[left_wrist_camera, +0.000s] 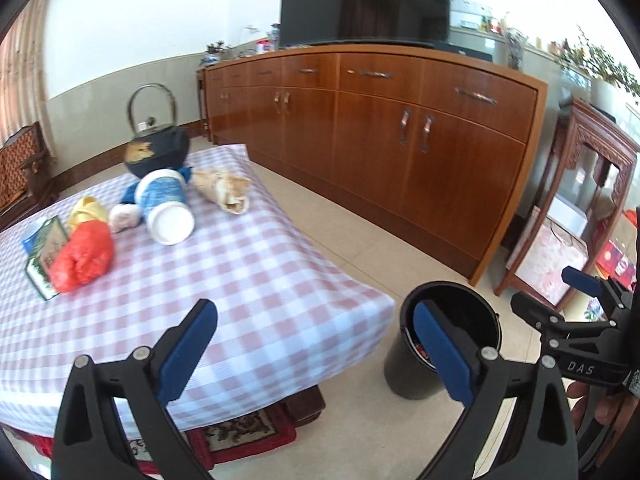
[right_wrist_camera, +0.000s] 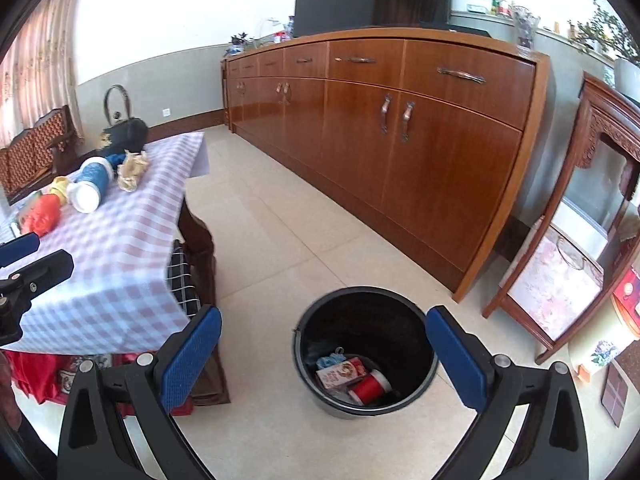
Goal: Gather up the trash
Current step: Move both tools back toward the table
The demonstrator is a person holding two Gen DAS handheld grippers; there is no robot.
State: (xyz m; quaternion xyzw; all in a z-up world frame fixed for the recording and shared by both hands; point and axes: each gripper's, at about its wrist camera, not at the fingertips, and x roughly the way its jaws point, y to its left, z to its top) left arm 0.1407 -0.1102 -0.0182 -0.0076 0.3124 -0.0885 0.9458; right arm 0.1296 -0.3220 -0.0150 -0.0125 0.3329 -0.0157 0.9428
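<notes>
A black bin (right_wrist_camera: 364, 352) stands on the floor beside the checked table (left_wrist_camera: 248, 280); it also shows in the left wrist view (left_wrist_camera: 452, 344). Inside it lie a red can (right_wrist_camera: 370, 388) and a carton (right_wrist_camera: 340, 372). On the table lie a blue-white cup (left_wrist_camera: 166, 208), a crumpled brown wrapper (left_wrist_camera: 224, 190), a red bag (left_wrist_camera: 82, 258), a yellow wad (left_wrist_camera: 86, 208) and a green carton (left_wrist_camera: 44, 256). My left gripper (left_wrist_camera: 316, 344) is open and empty over the table's near corner. My right gripper (right_wrist_camera: 324, 356) is open and empty above the bin.
A black kettle (left_wrist_camera: 156, 148) stands at the table's far end. A long wooden sideboard (left_wrist_camera: 380, 128) with a TV (left_wrist_camera: 364, 0) lines the wall. A carved wooden stand (right_wrist_camera: 580, 240) is at the right. Tiled floor (right_wrist_camera: 272, 240) lies between.
</notes>
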